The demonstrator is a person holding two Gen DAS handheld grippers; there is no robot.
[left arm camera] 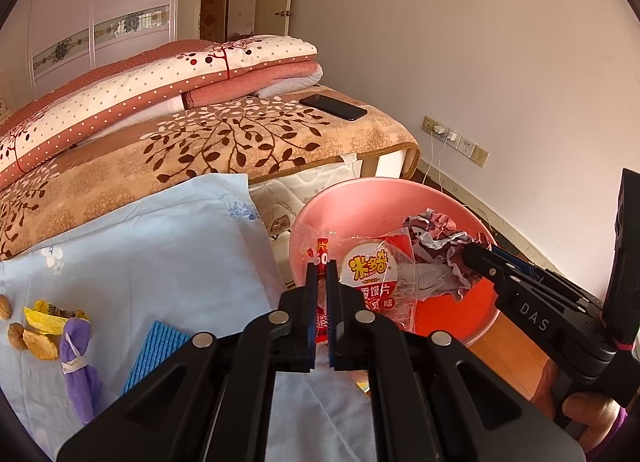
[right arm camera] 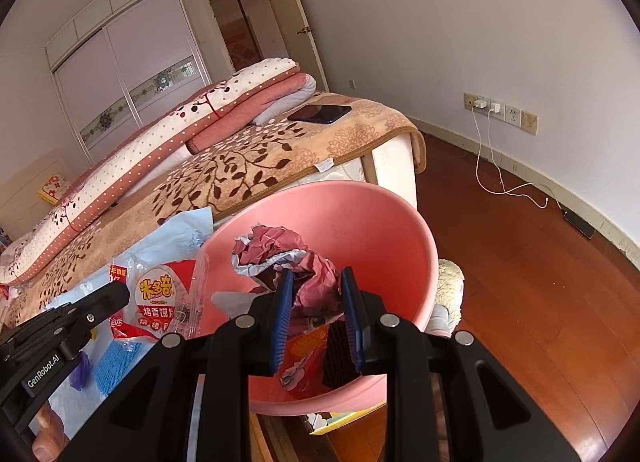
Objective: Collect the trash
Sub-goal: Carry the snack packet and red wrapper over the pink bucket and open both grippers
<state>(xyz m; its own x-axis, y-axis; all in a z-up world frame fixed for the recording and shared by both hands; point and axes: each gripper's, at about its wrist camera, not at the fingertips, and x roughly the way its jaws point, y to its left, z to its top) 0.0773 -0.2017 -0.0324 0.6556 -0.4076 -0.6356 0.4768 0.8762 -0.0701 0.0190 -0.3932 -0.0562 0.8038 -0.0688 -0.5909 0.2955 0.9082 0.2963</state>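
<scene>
A: Left gripper [left arm camera: 321, 282] — clamped tight on snack wrapper [left arm camera: 374, 282], red and clear plastic, pinched at its left edge. Wrapper hanging over near rim of pink basin [left arm camera: 360, 198], partly inside.

B: Same wrapper [right arm camera: 160, 298] in right wrist view, held at basin's left edge, above pale blue sheet [right arm camera: 176, 234]. Left gripper's black body visible low left there.

A: Right gripper [right arm camera: 316, 290] — blue pads partway apart, pressed on crumpled maroon-and-white paper [right arm camera: 292, 258]. Wad held inside pink basin [right arm camera: 360, 222], above its floor.

B: Confirmed from left wrist view: right gripper's tip [left arm camera: 476, 254] touching crumpled paper [left arm camera: 436, 250] over basin's middle. More red printed packaging on basin floor [right arm camera: 304, 350]; detail unclear.

A: Still on pale blue sheet [left arm camera: 160, 246], far left: walnut shells [left arm camera: 16, 334], yellow wrapper [left arm camera: 44, 316], purple cloth bundle [left arm camera: 78, 354], blue ribbed cloth [left arm camera: 154, 354].

B: Beyond: bed with brown leaf-pattern blanket [left arm camera: 224, 142], folded quilts [left arm camera: 160, 82], black phone [left arm camera: 333, 107] near bed's far corner. Wooden floor [right arm camera: 520, 282] right of basin, white charging cable [right arm camera: 492, 166] trailing from wall socket.
</scene>
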